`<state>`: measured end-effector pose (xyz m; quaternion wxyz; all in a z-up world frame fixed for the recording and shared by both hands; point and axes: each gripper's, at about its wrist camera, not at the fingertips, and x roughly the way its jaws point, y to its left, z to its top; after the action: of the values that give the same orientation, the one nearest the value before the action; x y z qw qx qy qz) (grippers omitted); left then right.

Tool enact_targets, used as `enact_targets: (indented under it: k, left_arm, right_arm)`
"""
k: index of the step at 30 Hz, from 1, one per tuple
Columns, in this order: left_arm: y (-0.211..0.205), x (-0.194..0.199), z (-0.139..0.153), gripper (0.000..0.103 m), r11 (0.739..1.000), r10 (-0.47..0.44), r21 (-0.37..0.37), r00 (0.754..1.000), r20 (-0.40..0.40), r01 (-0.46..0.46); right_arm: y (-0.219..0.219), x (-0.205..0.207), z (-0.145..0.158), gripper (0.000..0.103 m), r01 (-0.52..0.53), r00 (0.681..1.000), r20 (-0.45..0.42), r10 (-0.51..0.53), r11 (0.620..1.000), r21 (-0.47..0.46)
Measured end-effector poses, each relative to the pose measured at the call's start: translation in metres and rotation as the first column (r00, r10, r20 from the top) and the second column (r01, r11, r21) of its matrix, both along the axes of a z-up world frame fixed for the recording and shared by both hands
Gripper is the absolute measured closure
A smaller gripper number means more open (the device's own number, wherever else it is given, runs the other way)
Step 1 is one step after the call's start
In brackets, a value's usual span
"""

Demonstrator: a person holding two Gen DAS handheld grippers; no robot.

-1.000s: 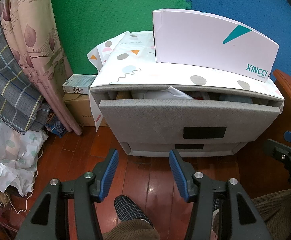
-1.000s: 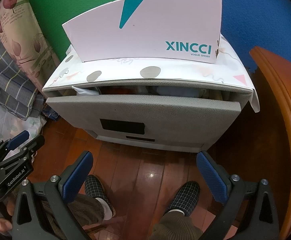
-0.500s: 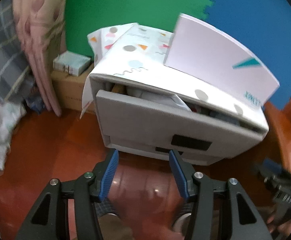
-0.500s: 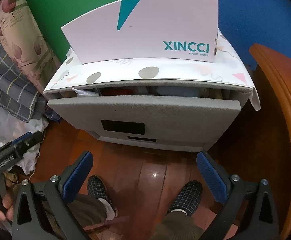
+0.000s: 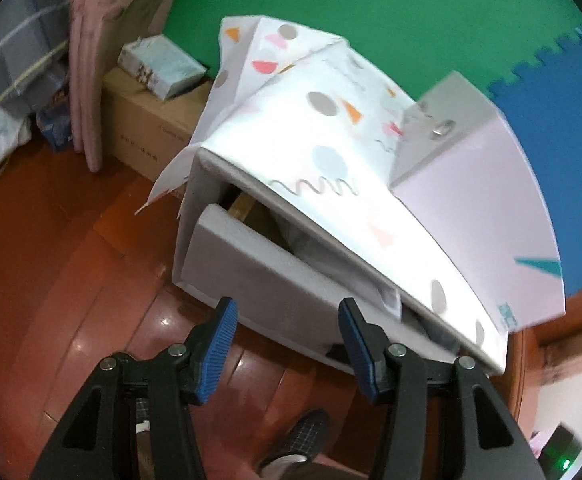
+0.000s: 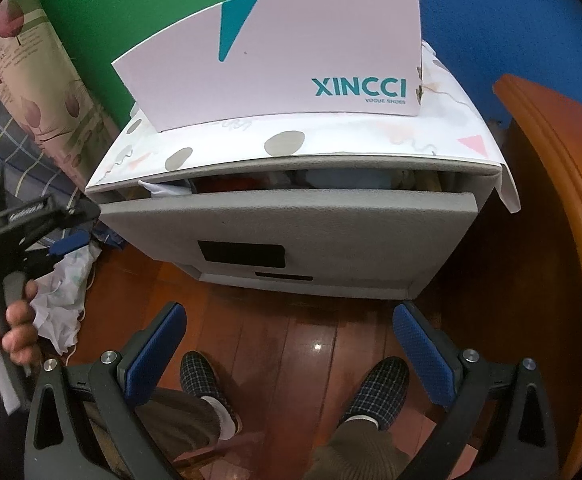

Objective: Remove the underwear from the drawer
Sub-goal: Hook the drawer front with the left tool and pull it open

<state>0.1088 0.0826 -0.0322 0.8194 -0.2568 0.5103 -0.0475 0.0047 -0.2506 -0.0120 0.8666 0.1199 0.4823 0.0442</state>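
At twelve o'clock from the right gripper (image 6: 289, 350), jaws spread and empty, the drawer (image 6: 291, 224) stands ajar, clothing (image 6: 343, 178), possibly underwear, bunched inside. At nine o'clock, the left gripper (image 5: 285, 338) hovers, parted, gripping nothing, under a shoebox (image 6: 275, 56).

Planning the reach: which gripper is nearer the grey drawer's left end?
Left. The left gripper hangs beside the left end of the grey drawer; the right gripper hovers over the floor before its middle.
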Motion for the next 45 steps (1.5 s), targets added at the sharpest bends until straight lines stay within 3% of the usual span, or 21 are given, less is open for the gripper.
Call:
enact_targets:
  k: [12, 20, 24, 27, 31, 39, 42, 45]
  left_arm:
    - [0.011, 0.031, -0.028, 0.034, 0.994, 0.074, -0.077, 0.996, -0.053, -0.078]
    - [0.010, 0.038, -0.038, 0.022, 0.993, 0.105, -0.047, 0.993, -0.051, -0.107]
    - [0.014, 0.040, -0.044, 0.007, 0.994, 0.106, -0.027, 0.993, -0.049, -0.108]
    - [0.015, 0.041, -0.046, 0.006, 0.996, 0.083, -0.017, 0.996, -0.042, -0.083]
    - [0.009, 0.035, -0.036, 0.006, 0.996, 0.045, 0.083, 0.999, -0.017, -0.043]
    - [0.015, 0.003, -0.032, 0.006, 0.988, -0.063, 0.139, 0.996, -0.065, 0.072]
    - [0.020, -0.009, -0.032, 0.006, 0.983, -0.102, 0.140, 0.988, -0.117, 0.118]
    - [0.014, -0.023, -0.026, 0.006, 0.963, -0.149, 0.208, 0.981, -0.122, 0.172]
  right_arm:
    - [0.000, 0.004, -0.003, 0.000, -0.005, 1.000, -0.013, 0.005, 1.000, 0.008]
    - [0.001, 0.003, -0.004, 0.000, -0.007, 1.000, -0.015, 0.007, 1.000, 0.007]
    - [0.002, 0.003, -0.004, 0.000, -0.007, 1.000, -0.015, 0.007, 1.000, 0.008]
    - [0.003, 0.003, -0.003, 0.000, -0.012, 1.000, -0.017, 0.012, 1.000, 0.003]
    - [0.003, 0.003, -0.003, 0.000, -0.012, 1.000, -0.015, 0.012, 1.000, 0.001]
    - [-0.001, 0.002, 0.000, 0.000, -0.012, 1.000, 0.005, 0.012, 1.000, 0.009]
    - [-0.003, -0.001, 0.003, 0.000, -0.011, 1.000, 0.017, 0.011, 1.000, 0.012]
    - [-0.006, -0.003, 0.005, 0.000, -0.009, 1.000, 0.026, 0.008, 1.000, 0.017]
